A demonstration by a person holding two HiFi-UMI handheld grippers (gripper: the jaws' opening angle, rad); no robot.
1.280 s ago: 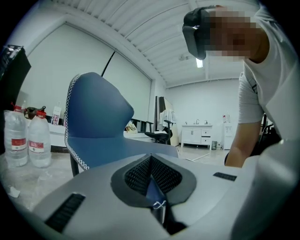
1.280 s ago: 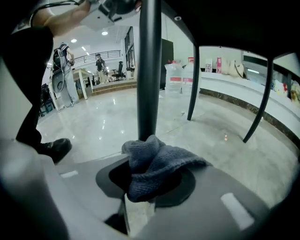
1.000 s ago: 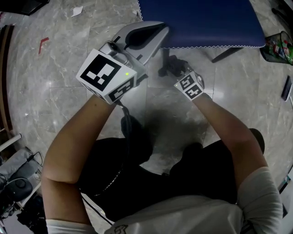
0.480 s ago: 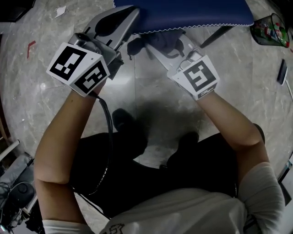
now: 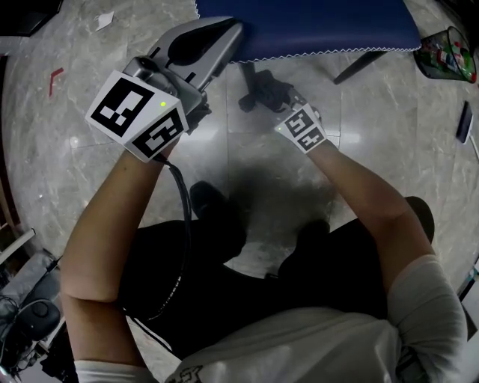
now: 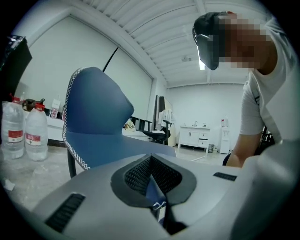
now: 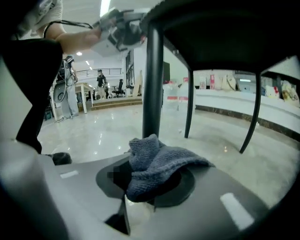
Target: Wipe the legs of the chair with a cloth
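The right gripper has dropped back low on the front chair leg — jaws just tightened on the grey cloth there — likely completing one stroke. The left gripper stays clamped on the blue seat.

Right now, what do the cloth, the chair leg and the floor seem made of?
The cloth: soft grey knit, ribbed loops show. The chair leg: smooth dark tube, probably painted metal. The floor: glossy veined tiles mirroring lights, likely polished stone.

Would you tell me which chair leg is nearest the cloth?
The leg straight behind the cloth, looming largest; the middle leg and right leg stand farther back.
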